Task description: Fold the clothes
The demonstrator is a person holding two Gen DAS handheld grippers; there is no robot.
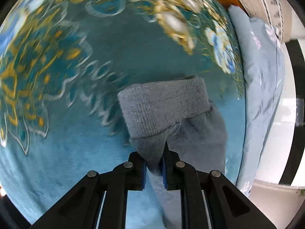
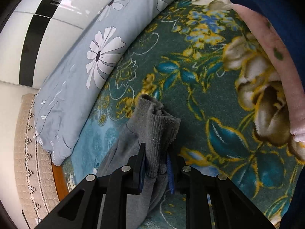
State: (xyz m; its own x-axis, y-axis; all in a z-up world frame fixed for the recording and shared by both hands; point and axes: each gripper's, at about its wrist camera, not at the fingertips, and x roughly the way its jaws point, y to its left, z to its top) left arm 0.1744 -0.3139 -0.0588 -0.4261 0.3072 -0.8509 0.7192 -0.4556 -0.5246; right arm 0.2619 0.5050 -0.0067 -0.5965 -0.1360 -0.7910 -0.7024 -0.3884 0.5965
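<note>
grey garment [image 1: 164, 105] pinched in both left gripper [image 1: 154, 164] and right gripper [image 2: 156, 164]; pink fleece [image 2: 276, 57] only on right view

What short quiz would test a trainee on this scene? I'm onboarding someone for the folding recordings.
1. True or false: both grippers are shut on grey fabric.
2. What lies along the blanket's edge? A) pillow B) basket C) book
3. What band does the right gripper pinch?

Key:
1. True: left gripper and right gripper both clamp the grey garment.
2. A, the floral pillow beside the patterned blanket.
3. The ribbed cuff.
</note>
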